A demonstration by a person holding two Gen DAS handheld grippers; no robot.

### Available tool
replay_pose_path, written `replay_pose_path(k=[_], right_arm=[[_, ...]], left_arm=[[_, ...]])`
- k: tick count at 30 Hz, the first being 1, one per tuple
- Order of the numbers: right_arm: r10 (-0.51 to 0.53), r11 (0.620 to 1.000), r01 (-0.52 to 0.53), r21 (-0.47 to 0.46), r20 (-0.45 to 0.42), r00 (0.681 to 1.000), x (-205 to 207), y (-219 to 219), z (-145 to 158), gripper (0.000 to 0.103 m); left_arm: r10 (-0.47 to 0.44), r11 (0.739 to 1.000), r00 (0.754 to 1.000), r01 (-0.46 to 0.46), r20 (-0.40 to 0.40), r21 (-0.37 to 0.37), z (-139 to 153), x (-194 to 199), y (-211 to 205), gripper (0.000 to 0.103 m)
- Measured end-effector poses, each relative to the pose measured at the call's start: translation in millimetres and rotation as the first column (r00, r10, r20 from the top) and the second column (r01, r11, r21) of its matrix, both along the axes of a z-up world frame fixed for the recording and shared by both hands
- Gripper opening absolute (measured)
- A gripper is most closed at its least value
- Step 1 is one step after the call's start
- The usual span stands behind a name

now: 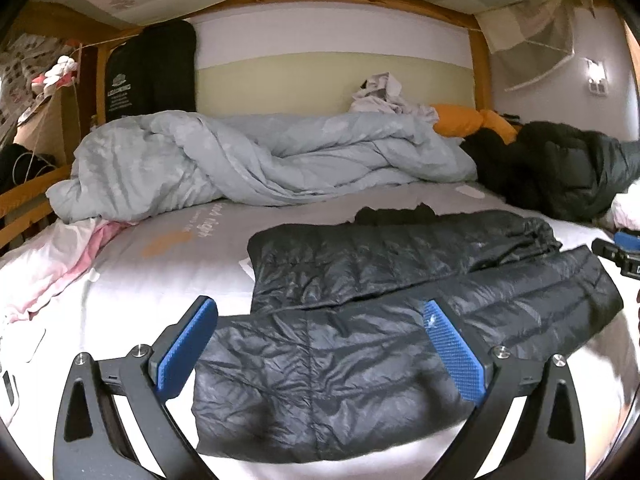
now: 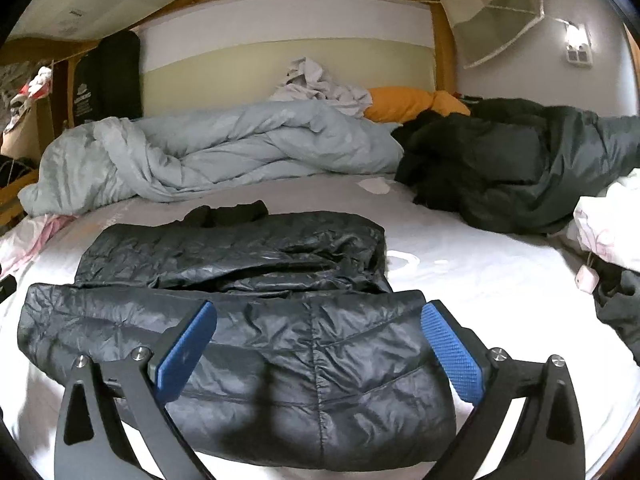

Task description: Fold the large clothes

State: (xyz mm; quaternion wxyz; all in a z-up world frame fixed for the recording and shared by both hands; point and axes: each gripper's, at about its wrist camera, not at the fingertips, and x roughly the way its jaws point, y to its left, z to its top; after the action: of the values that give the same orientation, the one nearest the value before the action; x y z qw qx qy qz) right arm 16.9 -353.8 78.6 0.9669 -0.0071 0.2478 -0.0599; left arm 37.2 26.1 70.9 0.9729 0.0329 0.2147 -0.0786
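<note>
Jaws of both the left gripper (image 1: 320,344) and right gripper (image 2: 320,344) are standing wide, gripping nothing — the black puffer jacket (image 1: 400,300) is lying partly folded on the bed (image 1: 152,276) beneath and between them. Likely they are hovering there to choose the next fold.

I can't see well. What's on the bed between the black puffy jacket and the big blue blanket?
Bare white sheet, plus a small black garment by the jacket, in both views.
</note>
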Motion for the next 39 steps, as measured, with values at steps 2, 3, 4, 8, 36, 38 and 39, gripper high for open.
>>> replay_pose_path(k=[2,3,4,8,36,38,39], right_arm=[[0.005,1.000,-0.005,-0.016,-0.002,1.000,-1.4,4.6,-1.1,0.103],[0.010,1.000,-0.010,-0.022,-0.004,1.000,-2.3,7.0,-1.9,0.103],[0.013,1.000,-0.014,-0.025,-0.005,1.000,-3.7,9.0,-3.2,0.103],[0.031,0.999,-0.032,-0.025,-0.061,0.998,-0.9,15.9,-15.4,0.103],[0.140,0.990,-0.143,-0.001,-0.186,0.973,-37.2,29.8,-46.9,0.103],[0.150,0.987,-0.158,-0.026,-0.193,0.970,-41.4,37.0,-47.4,0.103],[0.158,0.985,-0.168,-0.036,-0.200,0.967,-42.8,40.6,-48.1,0.103]], left_arm=[[-0.010,1.000,1.000,0.010,-0.011,0.013,-4.3,-1.3,-6.1,0.102],[-0.013,1.000,1.000,0.013,-0.016,0.020,-6.2,-1.7,-8.4,0.102],[-0.014,0.999,1.000,0.015,-0.021,0.028,-8.9,-1.9,-11.1,0.102],[-0.002,0.998,0.997,0.007,-0.082,0.056,-26.5,6.5,-18.8,0.102],[-0.076,0.994,0.987,0.086,-0.140,0.069,-45.1,-33.8,-24.1,0.100],[-0.089,0.992,0.984,0.102,-0.152,0.081,-48.0,-36.1,-27.9,0.100],[-0.092,0.991,0.982,0.107,-0.163,0.081,-50.0,-35.6,-29.1,0.100]])
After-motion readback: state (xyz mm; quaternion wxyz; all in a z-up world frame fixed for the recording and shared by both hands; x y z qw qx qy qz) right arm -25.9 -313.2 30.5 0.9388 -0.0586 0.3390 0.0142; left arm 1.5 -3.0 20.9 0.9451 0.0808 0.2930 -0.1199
